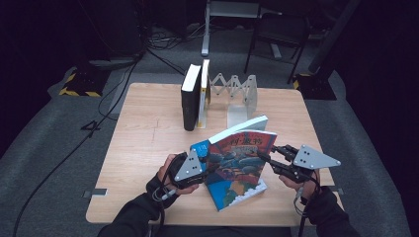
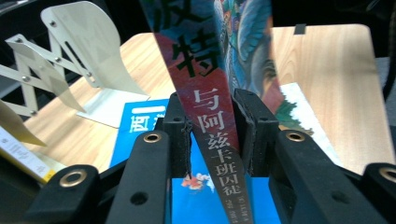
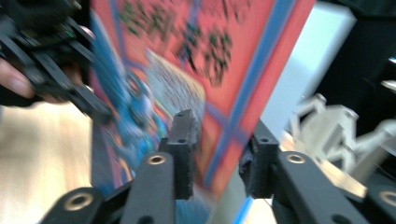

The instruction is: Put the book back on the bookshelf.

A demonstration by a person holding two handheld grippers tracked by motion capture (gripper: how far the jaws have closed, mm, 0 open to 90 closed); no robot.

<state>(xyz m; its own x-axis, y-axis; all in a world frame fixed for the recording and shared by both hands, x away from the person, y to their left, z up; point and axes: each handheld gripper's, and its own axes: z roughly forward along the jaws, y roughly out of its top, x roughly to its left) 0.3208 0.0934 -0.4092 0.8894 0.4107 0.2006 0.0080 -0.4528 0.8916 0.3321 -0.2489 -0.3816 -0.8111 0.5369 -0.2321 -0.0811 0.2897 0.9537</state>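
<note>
A colourful paperback [image 1: 237, 158] with a red spine [image 2: 212, 135] is held tilted above the table's front middle. My left gripper [image 1: 203, 163] is shut on its spine, one pad on each side [image 2: 212, 140]. From the right, my right gripper [image 1: 263, 158] reaches the book's opposite edge. Its jaws close around the cover and page block [image 3: 217, 154], though that view is blurred. A blue book [image 2: 140, 121] lies flat on the table under the held one [image 1: 200, 146]. Another picture-covered book [image 1: 237, 195] lies beneath, nearer the front edge.
Two upright books, one black [image 1: 190, 96] and one white [image 1: 203, 94], stand at the back against an expanding metal bookend rack [image 1: 237, 91]. The wooden table [image 1: 143, 148] has bare room at left and right. Chairs and cables sit on the floor beyond.
</note>
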